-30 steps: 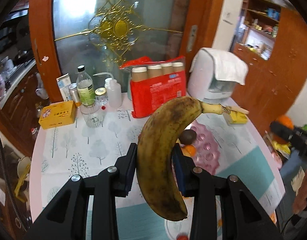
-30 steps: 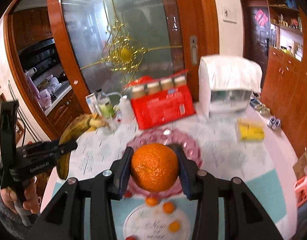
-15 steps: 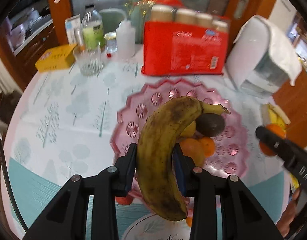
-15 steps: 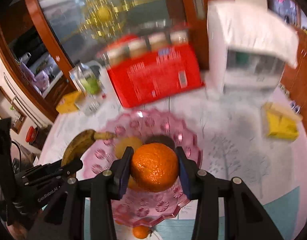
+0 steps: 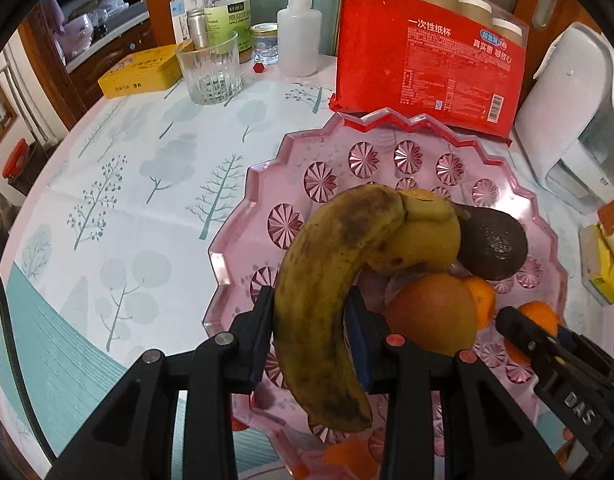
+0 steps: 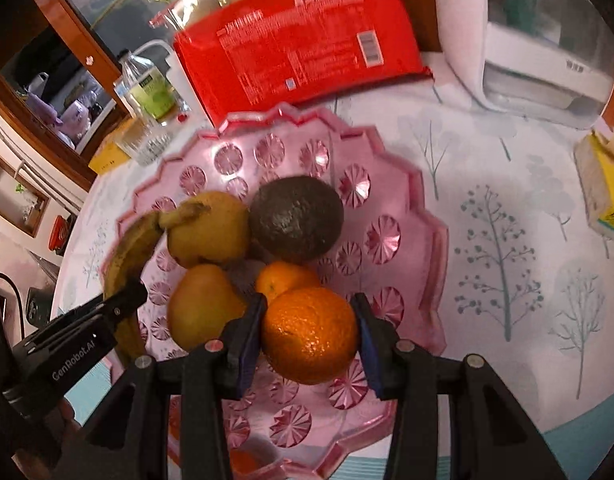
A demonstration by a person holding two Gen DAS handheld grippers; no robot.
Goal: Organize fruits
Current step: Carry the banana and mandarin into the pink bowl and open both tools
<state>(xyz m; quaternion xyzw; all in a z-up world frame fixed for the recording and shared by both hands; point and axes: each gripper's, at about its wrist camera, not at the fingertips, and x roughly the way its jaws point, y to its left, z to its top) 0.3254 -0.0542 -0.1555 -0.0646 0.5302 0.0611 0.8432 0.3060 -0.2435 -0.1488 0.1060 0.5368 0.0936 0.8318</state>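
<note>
Two fruits are carried at this moment, one in each tool. The left gripper [image 5: 313,334] has its jaws pinching the banana [image 5: 331,292] across its middle; the long axis of the banana runs from about 5 o'clock near the camera up to 1 o'clock, where its stem end lies against the yellow pear [image 5: 419,236] in the pink tray [image 5: 243,216]. The right gripper [image 6: 309,334] has its jaws pressed on the orange [image 6: 309,334], which hangs low over the near part of the tray, just beside a small mandarin [image 6: 285,280] at 11 o'clock from it. In the tray there are also an avocado [image 6: 297,218] and a second pear [image 6: 205,312]. I judge that both fruits are ready to be released: the orange has free tray floor under it and toward 3 o'clock, while the banana must lie along the 9 o'clock rim, because the middle is taken. If the banana is let go tilted, it may slide against the pears.
</note>
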